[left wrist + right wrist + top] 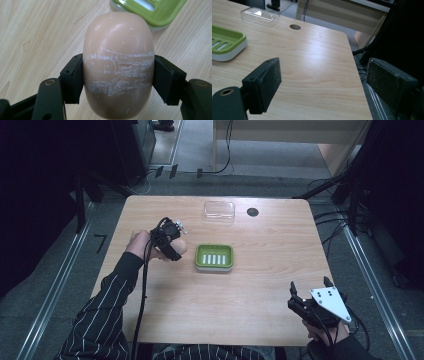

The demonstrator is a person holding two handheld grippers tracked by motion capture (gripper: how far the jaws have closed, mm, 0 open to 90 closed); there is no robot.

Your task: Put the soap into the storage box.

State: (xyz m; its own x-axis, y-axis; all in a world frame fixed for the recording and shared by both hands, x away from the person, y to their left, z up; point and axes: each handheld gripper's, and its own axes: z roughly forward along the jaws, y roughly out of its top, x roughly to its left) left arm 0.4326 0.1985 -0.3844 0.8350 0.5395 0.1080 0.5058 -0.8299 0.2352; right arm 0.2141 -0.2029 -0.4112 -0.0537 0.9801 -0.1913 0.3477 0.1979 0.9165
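Peach-coloured oval soap bar is sitting clamped crosswise in our left gripper, green slotted soap dish lying just rightward; our right gripper is gaping, empty.

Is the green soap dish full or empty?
Empty. The dish shows its bare white slots in the high view, and the soap is outside it, squeezed in the left claw beside the dish.

No text, label, brand, number or sign can be read on anything here.
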